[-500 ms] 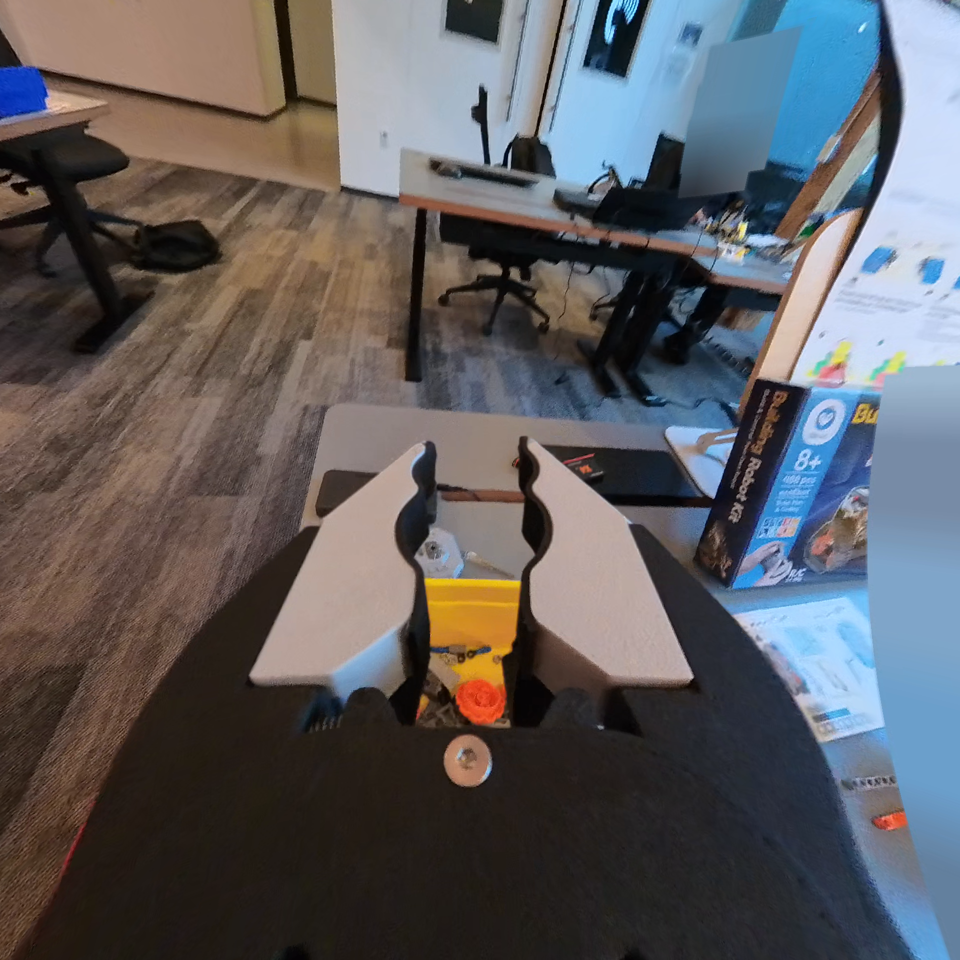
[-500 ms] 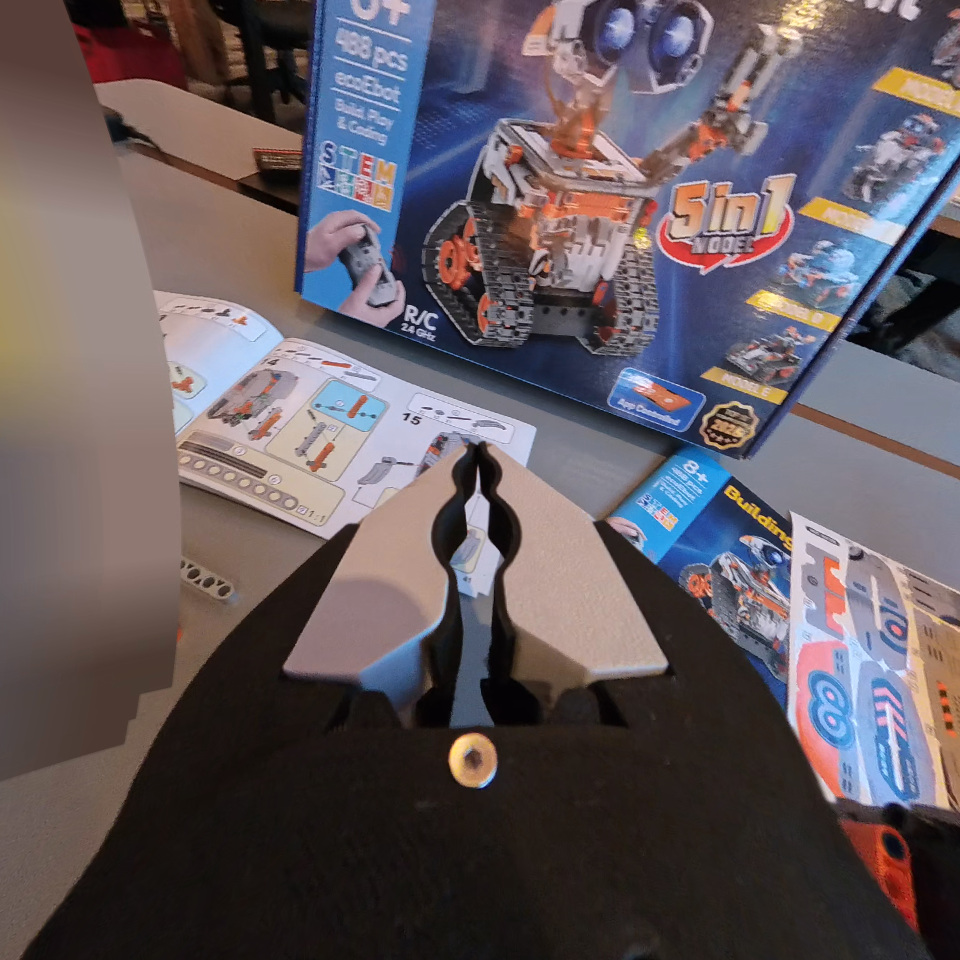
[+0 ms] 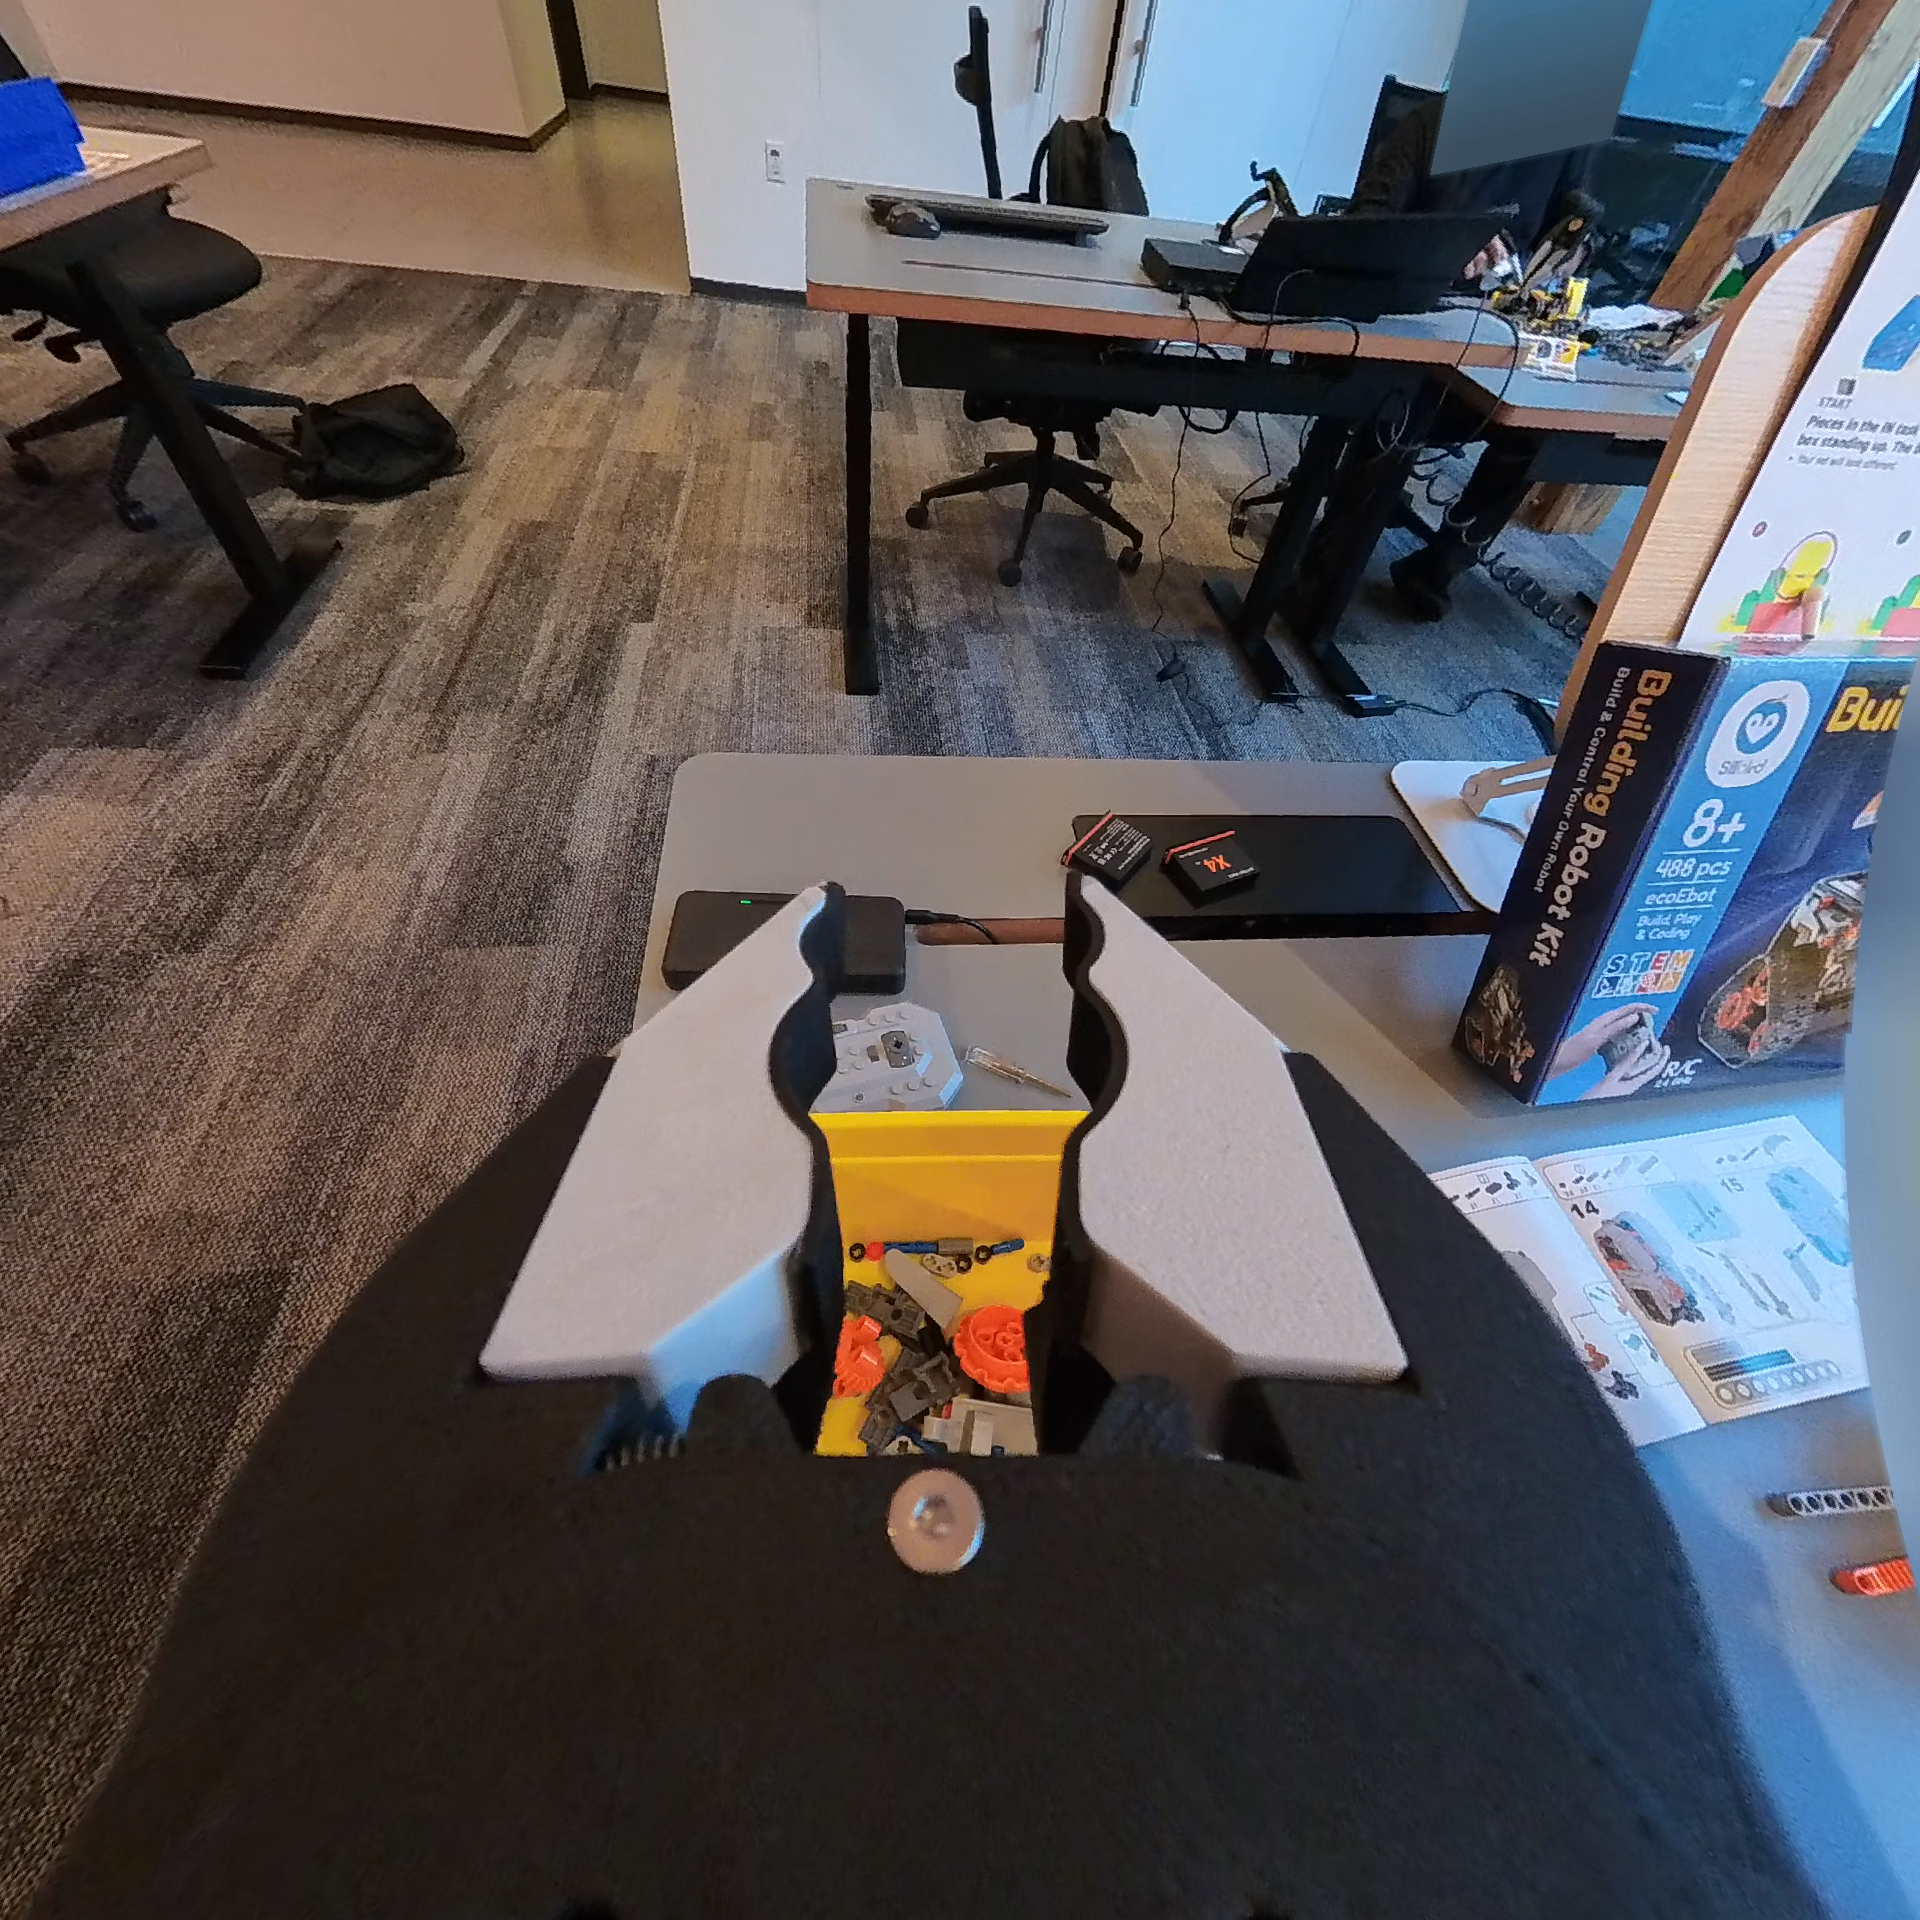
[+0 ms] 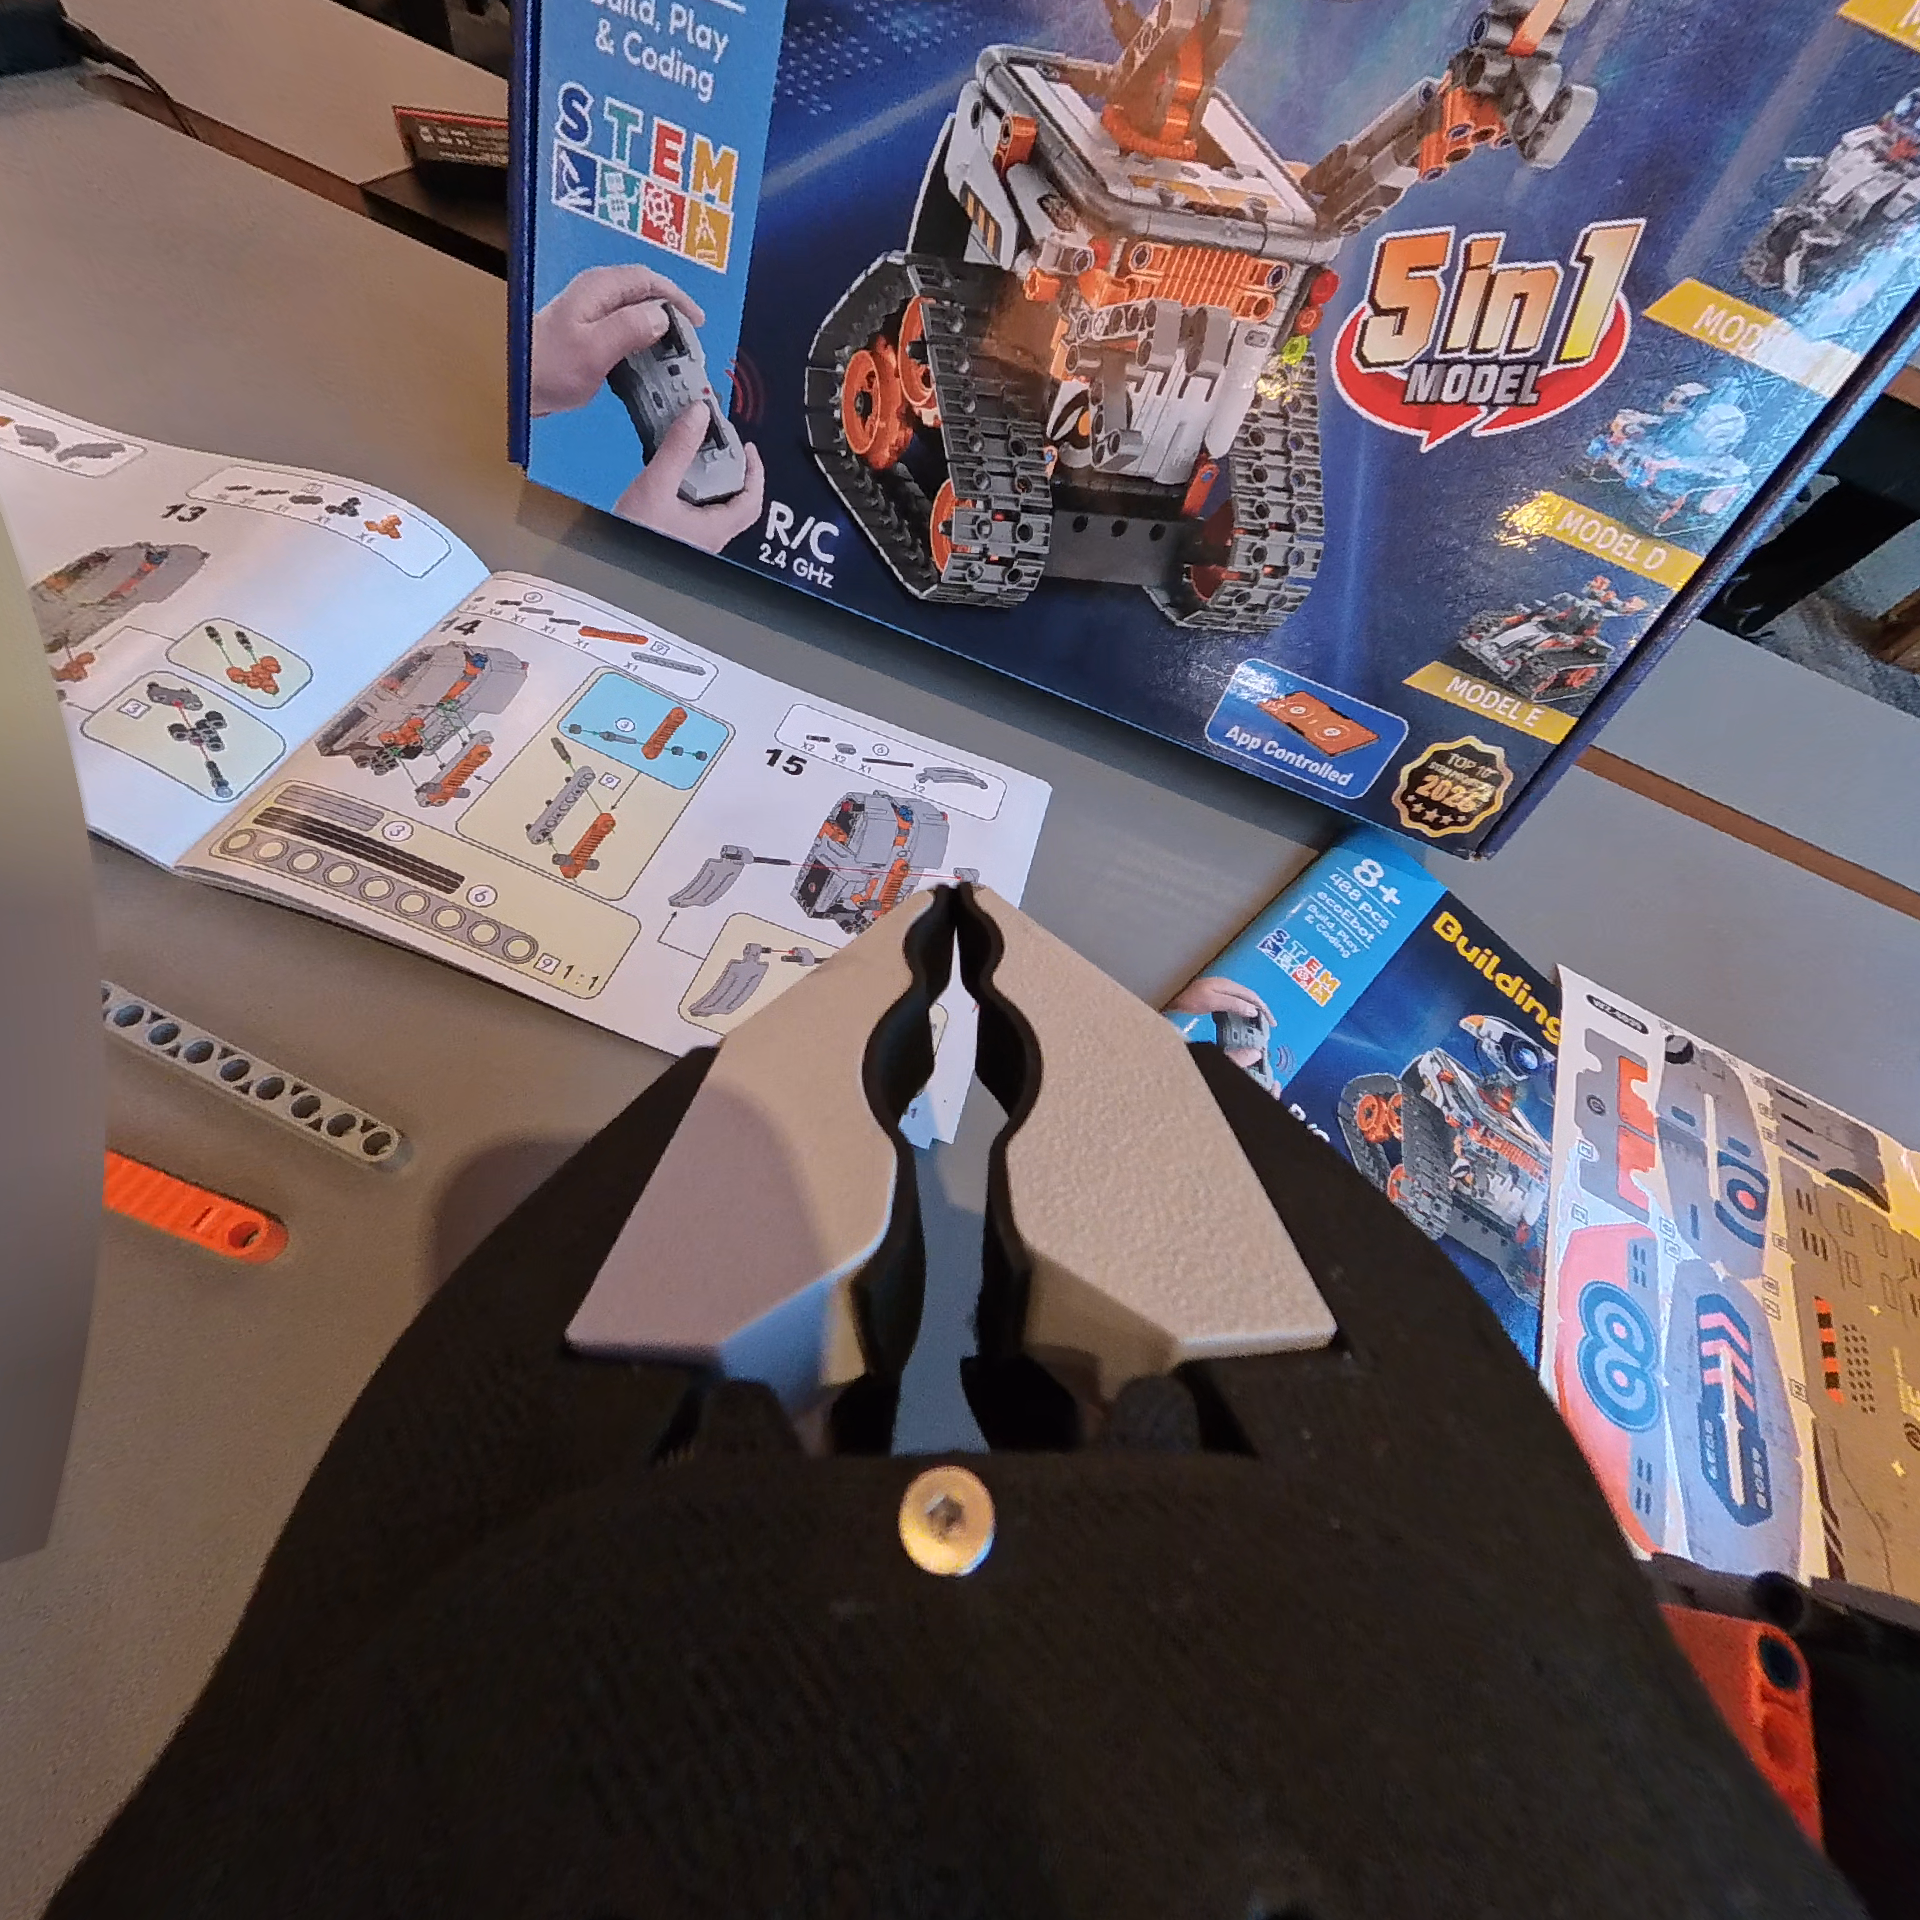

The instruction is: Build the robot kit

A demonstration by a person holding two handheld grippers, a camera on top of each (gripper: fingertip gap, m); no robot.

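Left gripper [image 3: 948, 902] spread wide, empty, poised over yellow bin [image 3: 940, 1169] of small parts; orange gear [image 3: 992, 1348] sits among grey pieces between the jaws. Right gripper [image 4: 957, 896] pinched closed, holding nothing, tips above the near corner of open instruction booklet [image 4: 416, 748]; kit box [image 4: 1143, 364] stands beyond; grey beam [image 4: 249, 1070] and orange beam [image 4: 192, 1210] lie left. Risk: wide jaws could catch the bin wall and tip it; the parts look loose.

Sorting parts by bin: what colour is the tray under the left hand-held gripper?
Yellow. The tray shows best in the left wrist view, between the open fingers.
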